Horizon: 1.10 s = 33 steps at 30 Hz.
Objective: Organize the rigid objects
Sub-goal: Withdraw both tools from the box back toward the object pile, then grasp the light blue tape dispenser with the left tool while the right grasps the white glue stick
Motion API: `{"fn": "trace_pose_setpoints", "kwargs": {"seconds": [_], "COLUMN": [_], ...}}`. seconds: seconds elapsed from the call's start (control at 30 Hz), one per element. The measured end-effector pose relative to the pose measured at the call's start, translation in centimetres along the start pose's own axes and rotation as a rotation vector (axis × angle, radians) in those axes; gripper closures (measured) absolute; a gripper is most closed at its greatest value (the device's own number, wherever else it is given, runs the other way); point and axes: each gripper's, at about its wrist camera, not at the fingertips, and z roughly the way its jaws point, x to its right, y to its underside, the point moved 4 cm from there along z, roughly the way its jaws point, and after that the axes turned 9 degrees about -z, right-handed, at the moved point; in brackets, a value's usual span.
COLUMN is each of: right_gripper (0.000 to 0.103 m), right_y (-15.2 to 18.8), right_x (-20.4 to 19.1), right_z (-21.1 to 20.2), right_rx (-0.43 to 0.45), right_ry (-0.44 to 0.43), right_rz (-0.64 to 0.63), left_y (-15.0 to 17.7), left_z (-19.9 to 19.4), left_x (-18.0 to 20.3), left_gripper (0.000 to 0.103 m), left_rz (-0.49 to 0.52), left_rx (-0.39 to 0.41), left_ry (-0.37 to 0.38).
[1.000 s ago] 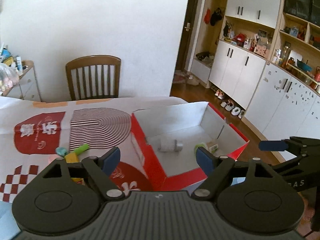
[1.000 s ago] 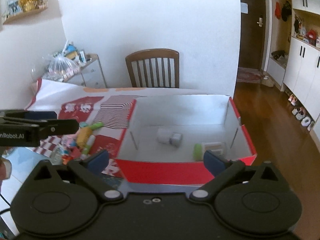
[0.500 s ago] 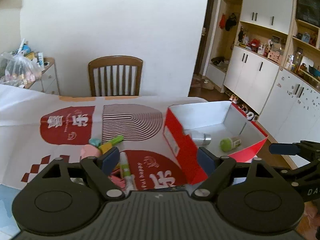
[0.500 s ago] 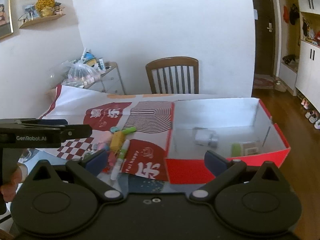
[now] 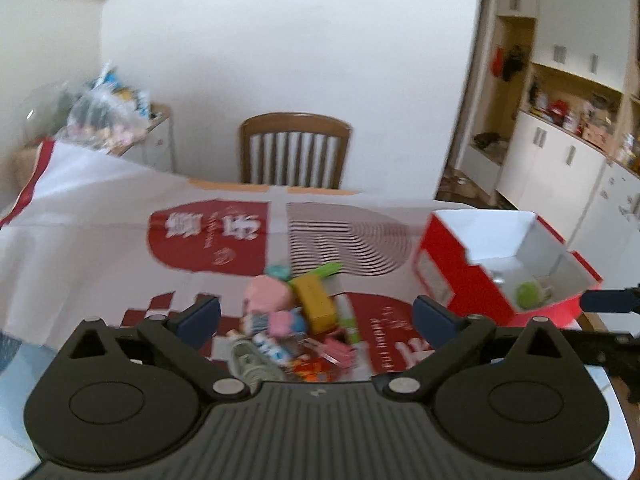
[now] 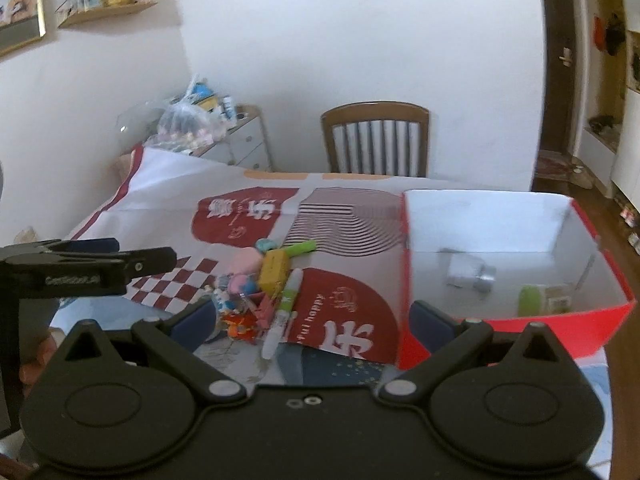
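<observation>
Both grippers over the bench, nothing held.
Left gripper (image 5: pixel 316 314) jaws wide, just been opening, empty; right gripper (image 6: pixel 310 320) jaws apart, empty. Toy pile (image 6: pixel 262 280) lower centre of frame; red box (image 6: pixel 496 320) at right holds a few items.

Home dining room: wooden chair (image 6: pixel 376 140), cupboards (image 5: pixel 560 160), covered table (image 6: pixel 168 196).

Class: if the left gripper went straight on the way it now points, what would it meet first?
Probably the pile of small toys on the table: it lies between the left gripper's open jaws. Depth is unclear.
</observation>
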Motion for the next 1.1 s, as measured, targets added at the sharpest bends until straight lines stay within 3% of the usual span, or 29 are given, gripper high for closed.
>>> {"fn": "trace_pose_setpoints", "kwargs": {"seconds": [0.13, 0.43, 0.7, 0.8, 0.93, 1.1], "right_gripper": [0.0, 0.0, 0.004, 0.011, 0.011, 0.022], "right_y": [0.0, 0.3, 1.3, 1.5, 1.7, 2.0], "right_x": [-1.8, -2.8, -2.6, -2.9, -3.2, -3.4], "right_z": [1.9, 6.7, 10.7, 12.1, 13.9, 16.0], "right_rx": [-0.018, -0.1, -0.177, -0.199, -0.224, -0.258], "right_ry": [-0.007, 0.014, 0.033, 0.041, 0.058, 0.063], "right_rz": [-0.073, -0.092, -0.087, -0.106, -0.141, -0.161], "left_y": [0.7, 4.2, 5.6, 5.7, 6.1, 6.2], "left_z": [1.5, 5.9, 9.4, 10.2, 11.2, 12.2], "left_x": [-2.6, -5.8, -7.4, -7.3, -7.1, -7.2], "left_gripper": [0.0, 0.0, 0.0, 0.0, 0.001, 0.001], "left_rz": [-0.043, -0.011, -0.045, -0.038, -0.022, -0.022], "left_rx": [-0.018, -0.121, -0.19, -0.192, -0.194, -0.2], "left_ry": [-0.025, -0.125, -0.178, -0.183, -0.208, -0.223]}}
